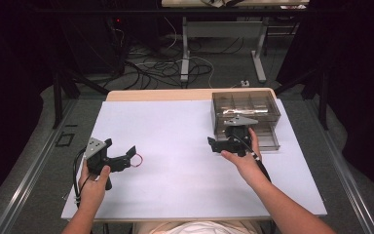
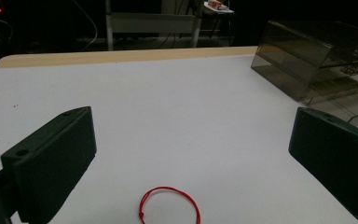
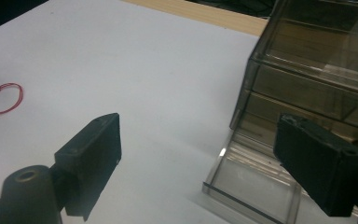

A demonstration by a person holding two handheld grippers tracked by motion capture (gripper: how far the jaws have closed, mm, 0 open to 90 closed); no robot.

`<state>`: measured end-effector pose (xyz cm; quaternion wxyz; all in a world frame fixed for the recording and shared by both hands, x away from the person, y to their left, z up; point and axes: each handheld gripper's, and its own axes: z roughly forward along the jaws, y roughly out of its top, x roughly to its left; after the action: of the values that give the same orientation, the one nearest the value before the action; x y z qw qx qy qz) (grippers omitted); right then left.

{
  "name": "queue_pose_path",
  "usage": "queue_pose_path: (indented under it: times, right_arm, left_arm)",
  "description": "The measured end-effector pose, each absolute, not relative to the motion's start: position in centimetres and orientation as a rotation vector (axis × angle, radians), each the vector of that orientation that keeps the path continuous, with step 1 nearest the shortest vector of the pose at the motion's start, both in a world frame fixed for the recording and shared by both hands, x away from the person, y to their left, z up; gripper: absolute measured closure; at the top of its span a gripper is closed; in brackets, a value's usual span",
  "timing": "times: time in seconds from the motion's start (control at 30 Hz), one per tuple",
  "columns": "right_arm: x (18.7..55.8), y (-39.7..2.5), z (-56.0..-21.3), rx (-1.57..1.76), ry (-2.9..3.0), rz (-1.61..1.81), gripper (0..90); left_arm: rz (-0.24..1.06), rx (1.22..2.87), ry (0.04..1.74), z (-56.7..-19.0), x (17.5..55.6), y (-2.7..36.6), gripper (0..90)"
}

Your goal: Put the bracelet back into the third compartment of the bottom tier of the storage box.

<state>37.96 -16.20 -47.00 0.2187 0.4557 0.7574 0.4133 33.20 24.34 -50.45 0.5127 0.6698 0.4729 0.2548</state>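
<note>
A thin red string loop (image 1: 136, 160) lies flat on the white table top (image 1: 175, 185) at the left. My left gripper (image 1: 121, 146) stands open just beside it; in the left gripper view the loop (image 2: 170, 207) lies on the table between the wide-apart jaws of that gripper (image 2: 191, 121), touching neither. My right gripper (image 1: 226, 139) is open in front of a smoky clear drawer box (image 1: 246, 109). The box's bottom drawer (image 3: 256, 182) is pulled out and sits between the jaws of the right gripper (image 3: 198, 121). The loop (image 3: 3, 99) also lies far left there.
The drawer box (image 2: 307, 65) stands at the table's back right, near the right edge. A wooden strip (image 1: 156, 95) runs along the far edge. Beyond it are a floor with cables (image 1: 165, 68) and the legs of another desk (image 1: 185, 53). Dark curtains flank both sides.
</note>
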Motion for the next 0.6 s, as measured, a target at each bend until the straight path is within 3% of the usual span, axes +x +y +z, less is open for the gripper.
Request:
queue_pose_path:
  times: [0.6]
  right_arm:
    - [38.7, -11.9, -46.6, 1.184, 2.161, 1.17, 17.1]
  left_arm:
    - [0.609, 1.611, 1.147, -50.5, 33.1, 24.6, 0.5]
